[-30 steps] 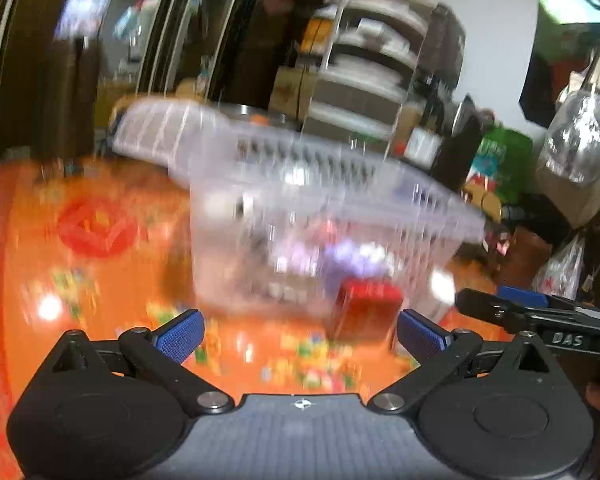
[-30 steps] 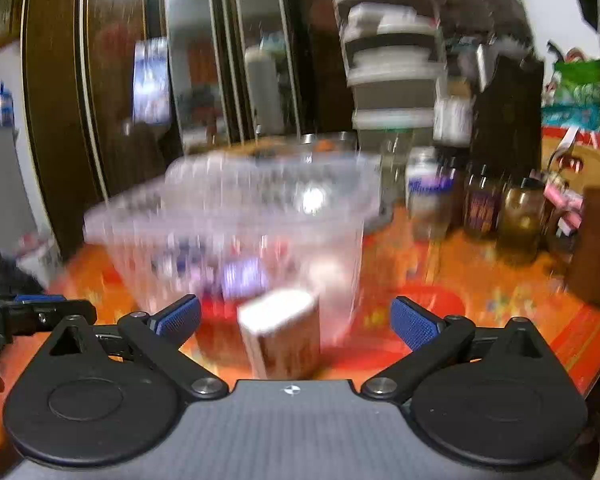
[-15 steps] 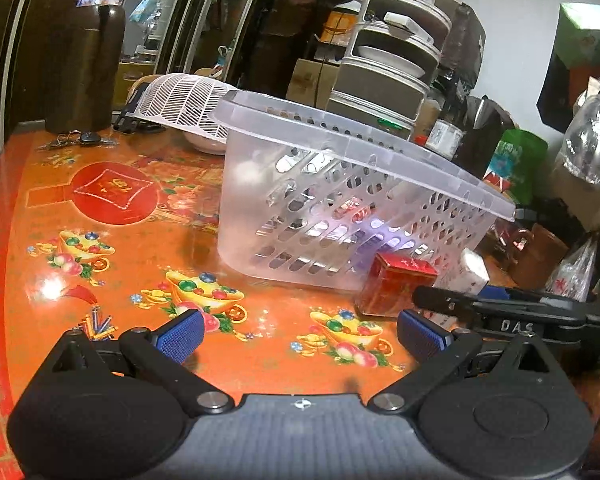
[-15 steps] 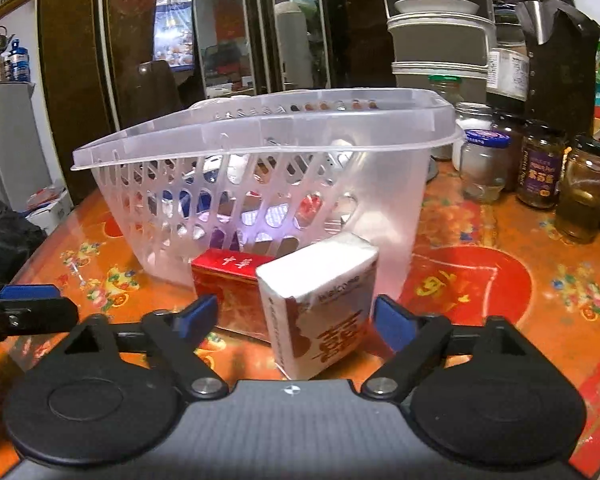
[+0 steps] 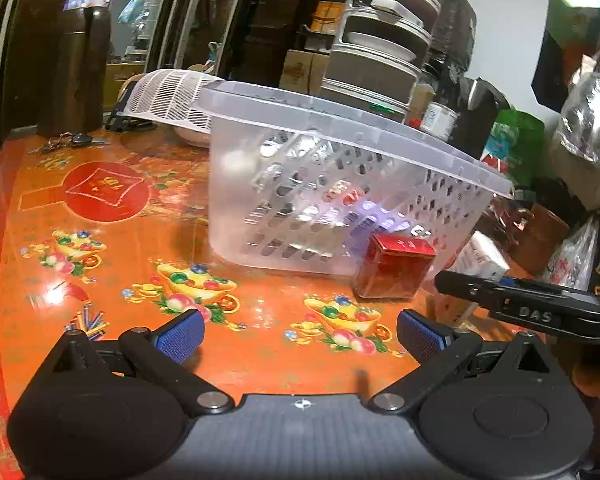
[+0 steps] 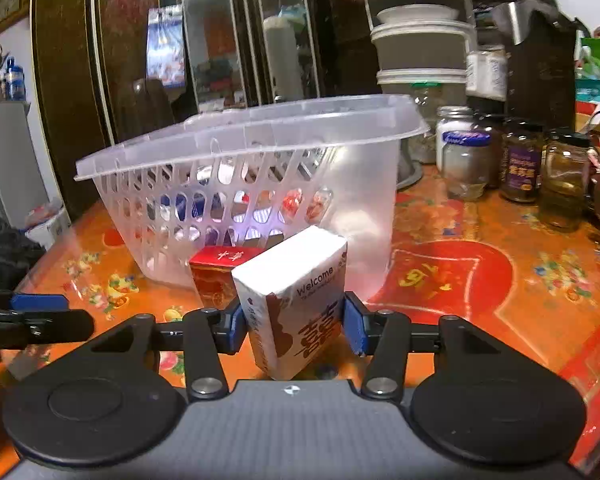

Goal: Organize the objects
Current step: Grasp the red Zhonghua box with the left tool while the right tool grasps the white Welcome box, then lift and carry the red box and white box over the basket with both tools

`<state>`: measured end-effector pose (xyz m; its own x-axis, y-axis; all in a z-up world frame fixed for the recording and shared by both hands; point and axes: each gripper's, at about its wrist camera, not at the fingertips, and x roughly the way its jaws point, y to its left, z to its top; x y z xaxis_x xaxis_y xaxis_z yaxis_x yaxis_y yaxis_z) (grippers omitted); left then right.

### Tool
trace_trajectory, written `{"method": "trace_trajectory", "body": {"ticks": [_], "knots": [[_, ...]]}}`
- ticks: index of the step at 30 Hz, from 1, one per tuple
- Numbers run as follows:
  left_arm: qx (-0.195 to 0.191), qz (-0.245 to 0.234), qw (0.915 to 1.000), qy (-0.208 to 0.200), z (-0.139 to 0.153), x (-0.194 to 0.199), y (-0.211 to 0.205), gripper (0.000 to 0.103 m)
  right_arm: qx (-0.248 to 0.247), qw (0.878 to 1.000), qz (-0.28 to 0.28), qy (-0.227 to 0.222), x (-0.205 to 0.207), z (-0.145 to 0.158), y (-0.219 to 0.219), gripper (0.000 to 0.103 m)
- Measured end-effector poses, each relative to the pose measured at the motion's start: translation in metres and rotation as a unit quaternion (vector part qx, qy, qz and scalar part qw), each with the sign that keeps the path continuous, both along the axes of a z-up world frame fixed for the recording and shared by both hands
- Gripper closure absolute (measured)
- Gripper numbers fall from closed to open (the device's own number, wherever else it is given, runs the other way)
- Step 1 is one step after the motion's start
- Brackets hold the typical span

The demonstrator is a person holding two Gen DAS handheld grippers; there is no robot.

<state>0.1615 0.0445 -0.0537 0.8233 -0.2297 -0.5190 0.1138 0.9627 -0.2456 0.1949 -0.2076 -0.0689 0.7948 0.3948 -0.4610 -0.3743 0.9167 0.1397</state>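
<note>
- While the orange patterned table [image 6: 480,240] spreads under everything, the clear slotted basket [image 6: 260,148] stands upright on it and serves as the landmark here; some small coloured things lie inside it, too blurred through the slots to name
- Behind the basket and to its right, seen from the right wrist, a row of glass jars [image 6: 520,164] stands on the table, well apart from the basket wall
- Behind the basket on its far left, in the left wrist view, a white slatted cover [image 5: 168,96] leans over a bowl
- Just in front of the basket's near wall sits the white tissue pack [image 6: 296,300], tilted, with "Welcome" printed on one side
- The right gripper [image 6: 294,322] has the pack between its blue pads; the jaws are closing, and both pads appear to touch the pack's sides
- The red box [image 6: 216,276] stands just beside the pack on its left, close against the basket's near wall
- The left gripper [image 5: 300,336] hovers in front of the basket, apart from it, jaws spread wide with nothing between them
</note>
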Motion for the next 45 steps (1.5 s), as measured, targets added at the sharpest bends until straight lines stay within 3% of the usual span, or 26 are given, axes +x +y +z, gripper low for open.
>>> {"method": "trace_trajectory", "body": {"ticks": [9,22,34,39,41,45], "knots": [[0.037,-0.024,0.9983,0.039,-0.002,0.023,-0.051,0.000,0.032,0.999,-0.034,-0.011,-0.030,0.007,-0.034,0.051],[0.076,0.005,0.9960,0.046,-0.007,0.063,-0.107,0.002,0.044,0.997,-0.060,-0.004,-0.031,-0.003,-0.067,0.051],[0.112,0.048,0.9913,0.050,-0.010,0.083,-0.126,0.005,0.063,0.997,-0.053,0.000,-0.031,-0.011,-0.077,0.050],[0.123,0.071,0.9887,0.048,-0.009,0.088,-0.130,0.019,0.061,0.997,-0.052,0.000,-0.031,-0.011,-0.074,0.050],[0.132,0.079,0.9871,0.043,-0.007,0.087,-0.129,0.039,0.059,0.997,-0.051,0.001,-0.032,-0.010,-0.072,0.050],[0.127,0.067,0.9887,0.042,-0.003,0.081,-0.125,0.040,0.056,0.997,-0.048,0.003,-0.036,-0.009,-0.066,0.050]]}}
